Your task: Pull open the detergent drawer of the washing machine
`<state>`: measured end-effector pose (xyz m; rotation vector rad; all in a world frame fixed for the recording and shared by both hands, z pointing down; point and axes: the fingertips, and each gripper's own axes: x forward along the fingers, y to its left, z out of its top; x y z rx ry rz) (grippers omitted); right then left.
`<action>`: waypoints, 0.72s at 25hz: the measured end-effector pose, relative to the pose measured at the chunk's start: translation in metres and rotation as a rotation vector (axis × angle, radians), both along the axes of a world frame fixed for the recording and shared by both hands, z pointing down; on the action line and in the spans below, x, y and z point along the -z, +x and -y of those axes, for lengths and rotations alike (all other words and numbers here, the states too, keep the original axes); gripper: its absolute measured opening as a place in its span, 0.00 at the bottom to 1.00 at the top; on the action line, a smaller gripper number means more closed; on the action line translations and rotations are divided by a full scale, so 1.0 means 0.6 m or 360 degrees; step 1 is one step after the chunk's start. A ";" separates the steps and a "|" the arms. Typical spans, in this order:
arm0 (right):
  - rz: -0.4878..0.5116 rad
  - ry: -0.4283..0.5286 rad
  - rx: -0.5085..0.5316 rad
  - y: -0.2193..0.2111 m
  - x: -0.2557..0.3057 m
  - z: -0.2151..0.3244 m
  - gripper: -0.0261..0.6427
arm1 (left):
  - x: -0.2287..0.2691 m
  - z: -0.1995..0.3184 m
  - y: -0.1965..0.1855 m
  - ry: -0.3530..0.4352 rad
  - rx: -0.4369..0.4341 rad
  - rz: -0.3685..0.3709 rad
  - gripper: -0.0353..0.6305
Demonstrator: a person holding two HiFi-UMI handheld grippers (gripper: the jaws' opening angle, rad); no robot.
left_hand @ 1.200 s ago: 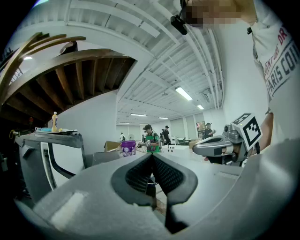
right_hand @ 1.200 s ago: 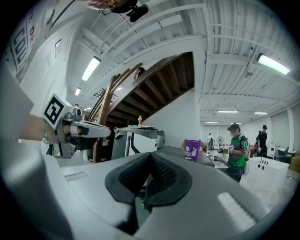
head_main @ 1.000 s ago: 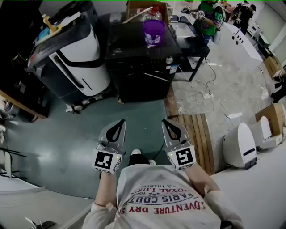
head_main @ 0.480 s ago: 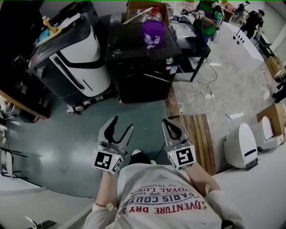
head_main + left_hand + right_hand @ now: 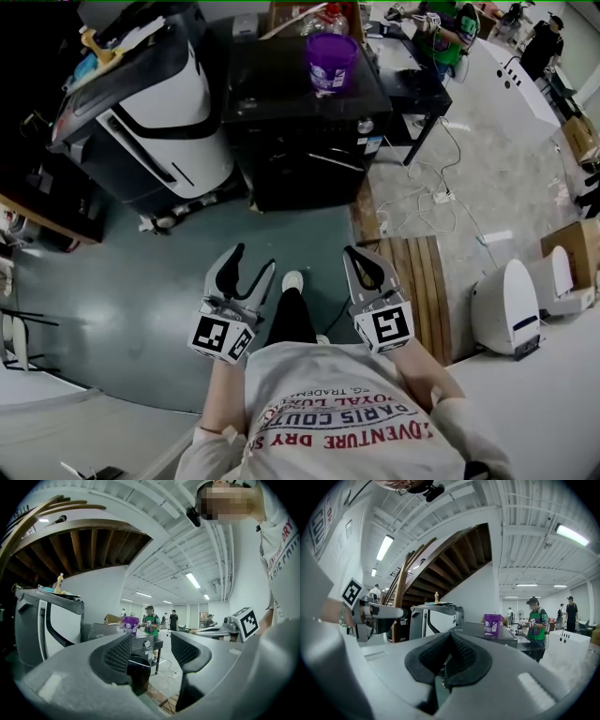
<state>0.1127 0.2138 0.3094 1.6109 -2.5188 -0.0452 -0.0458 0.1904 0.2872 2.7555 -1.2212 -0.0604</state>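
The black washing machine (image 5: 300, 141) stands ahead across the green floor, a purple bucket (image 5: 330, 58) on its top. Its front panel carries a round knob (image 5: 366, 125); I cannot make out the drawer itself. My left gripper (image 5: 253, 258) is held level, well short of the machine, its jaws opening with nothing between them. The left gripper view frames the machine (image 5: 108, 631) far off beyond the left gripper (image 5: 151, 644). My right gripper (image 5: 352, 253) is shut and empty, also far from the machine (image 5: 487, 632). In the right gripper view, the right gripper (image 5: 449, 641) shows its pads pressed together.
A white and black appliance (image 5: 164, 112) leans left of the machine. A wooden pallet (image 5: 412, 281) lies on the right, cables (image 5: 431, 197) beyond it. A black table (image 5: 412, 89) adjoins the machine's right side. People (image 5: 441, 28) stand at the back. The person's foot (image 5: 292, 281) is forward between the grippers.
The left jaws went from shut to spread apart. The person's foot has stepped forward between the grippers, and the machine sits a little closer. The right gripper stays shut.
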 end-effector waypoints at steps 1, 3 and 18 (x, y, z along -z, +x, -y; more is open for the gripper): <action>-0.0010 -0.0006 0.0003 -0.005 -0.004 0.017 0.04 | -0.006 0.018 -0.003 -0.0012 -0.0005 -0.0013 0.44; -0.0039 -0.0033 0.0006 -0.012 -0.013 0.054 0.04 | -0.014 0.058 -0.006 -0.0031 -0.0014 -0.0045 0.44; -0.0080 -0.0138 -0.0062 -0.076 -0.029 0.411 0.04 | -0.047 0.422 -0.055 -0.0115 -0.0111 -0.0121 0.44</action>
